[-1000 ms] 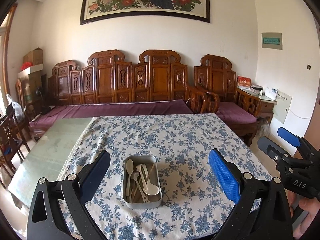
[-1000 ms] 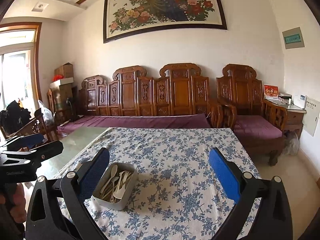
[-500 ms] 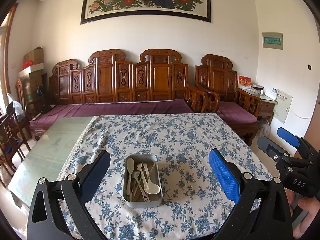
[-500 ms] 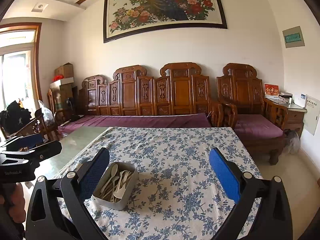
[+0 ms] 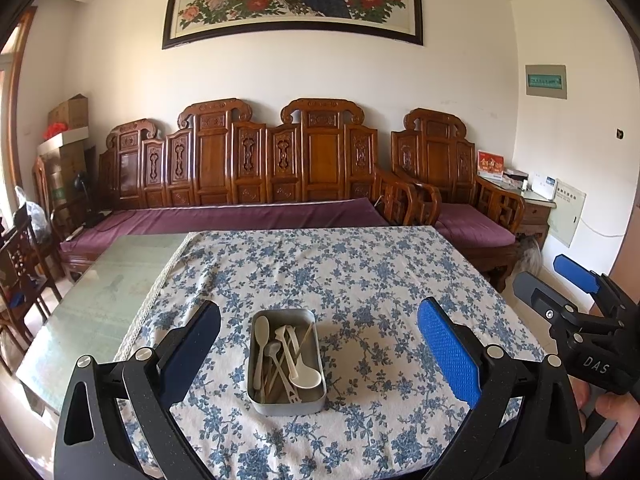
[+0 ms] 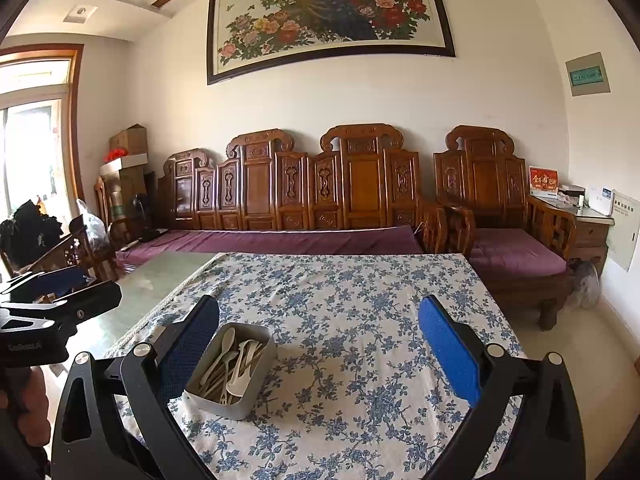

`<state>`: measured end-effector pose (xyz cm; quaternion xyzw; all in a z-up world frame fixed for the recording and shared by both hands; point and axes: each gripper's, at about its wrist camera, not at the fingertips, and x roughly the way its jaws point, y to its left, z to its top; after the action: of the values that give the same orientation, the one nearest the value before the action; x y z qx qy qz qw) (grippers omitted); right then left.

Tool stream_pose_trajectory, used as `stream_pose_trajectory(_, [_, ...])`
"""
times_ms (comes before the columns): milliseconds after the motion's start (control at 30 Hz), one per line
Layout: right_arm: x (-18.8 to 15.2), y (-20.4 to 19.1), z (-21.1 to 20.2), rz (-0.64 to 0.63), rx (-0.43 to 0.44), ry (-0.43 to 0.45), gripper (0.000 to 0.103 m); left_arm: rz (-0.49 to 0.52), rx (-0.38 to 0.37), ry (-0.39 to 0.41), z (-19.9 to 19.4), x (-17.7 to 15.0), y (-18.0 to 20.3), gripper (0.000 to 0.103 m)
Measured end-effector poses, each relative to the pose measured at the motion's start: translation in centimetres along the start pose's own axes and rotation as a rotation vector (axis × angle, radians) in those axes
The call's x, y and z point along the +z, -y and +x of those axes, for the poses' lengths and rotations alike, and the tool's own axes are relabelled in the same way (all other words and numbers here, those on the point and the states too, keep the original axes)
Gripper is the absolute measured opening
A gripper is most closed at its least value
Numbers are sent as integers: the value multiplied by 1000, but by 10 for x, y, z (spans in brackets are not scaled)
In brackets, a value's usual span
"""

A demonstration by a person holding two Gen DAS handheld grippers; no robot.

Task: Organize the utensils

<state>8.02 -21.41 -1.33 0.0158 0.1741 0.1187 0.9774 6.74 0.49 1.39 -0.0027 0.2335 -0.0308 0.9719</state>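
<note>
A grey metal tin rests on the floral tablecloth, filled with several white plastic spoons, forks and wooden sticks. My left gripper is open, held above the near edge of the table with the tin between and beyond its blue pads. In the right wrist view the same tin lies low on the left, just past the left finger of my open right gripper. Nothing is held by either gripper. Each gripper shows at the edge of the other's view: the right gripper and the left gripper.
The cloth covers the right part of a glass-topped table; bare glass lies to the left. A carved wooden sofa with purple cushions stands behind the table, an armchair to its right, a dark wooden chair at the left.
The left wrist view has tilted up slightly, so the tin sits a little lower in frame. The right gripper and the tin itself have barely moved.
</note>
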Motion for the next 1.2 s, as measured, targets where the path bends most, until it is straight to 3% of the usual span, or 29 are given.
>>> stream_pose_trajectory(1200, [-5,0,6,4,-1,-6,100,2,3,5,-1,-1,2,95])
